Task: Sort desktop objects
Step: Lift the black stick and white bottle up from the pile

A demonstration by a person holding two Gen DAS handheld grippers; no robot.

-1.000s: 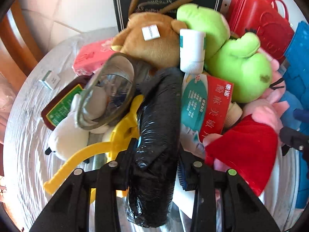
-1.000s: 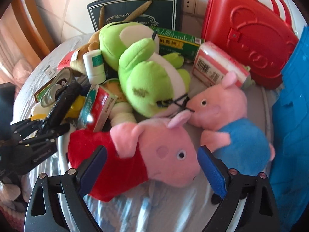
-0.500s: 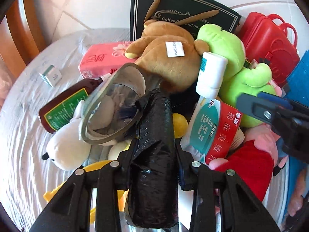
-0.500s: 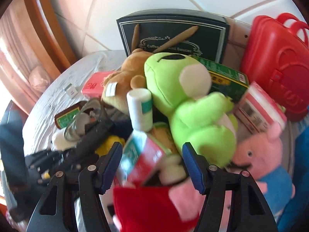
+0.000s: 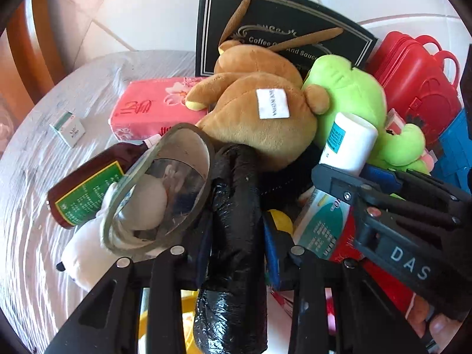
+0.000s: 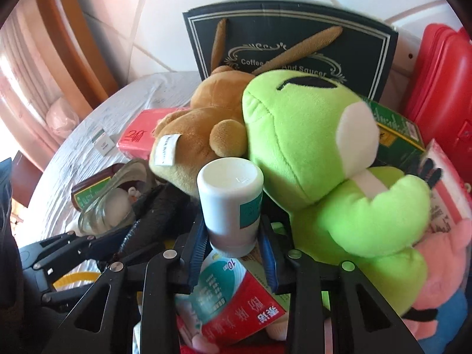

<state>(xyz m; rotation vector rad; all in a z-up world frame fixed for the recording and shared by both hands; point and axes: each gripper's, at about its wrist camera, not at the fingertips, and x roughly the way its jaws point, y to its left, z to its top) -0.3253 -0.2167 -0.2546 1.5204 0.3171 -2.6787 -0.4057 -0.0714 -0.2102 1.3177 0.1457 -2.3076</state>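
Observation:
My left gripper [image 5: 237,250] is shut on a black plastic-wrapped handle [image 5: 236,236] whose round glass lens [image 5: 162,185] sticks up at the left. My right gripper [image 6: 233,244] has its blue pads on both sides of a white bottle with a teal label [image 6: 231,203], closed around its lower part. The bottle [image 5: 348,144] and the right gripper [image 5: 383,206] also show in the left wrist view. A brown plush [image 6: 200,135] and a green frog plush [image 6: 309,147] lie just behind the bottle. A red and teal packet [image 6: 236,298] lies under it.
A black box [image 5: 280,35] stands at the back beside a red case [image 5: 413,73]. A pink tissue pack [image 5: 153,106], a brown bottle [image 5: 85,188], a white plush [image 5: 88,256] and a small white box [image 5: 67,128] lie at the left. A pink pig plush [image 6: 436,271] lies at the right.
My right gripper has moved left from the pig plush to the white bottle and narrowed around it. My left gripper has kept hold of the black handle and shifted slightly.

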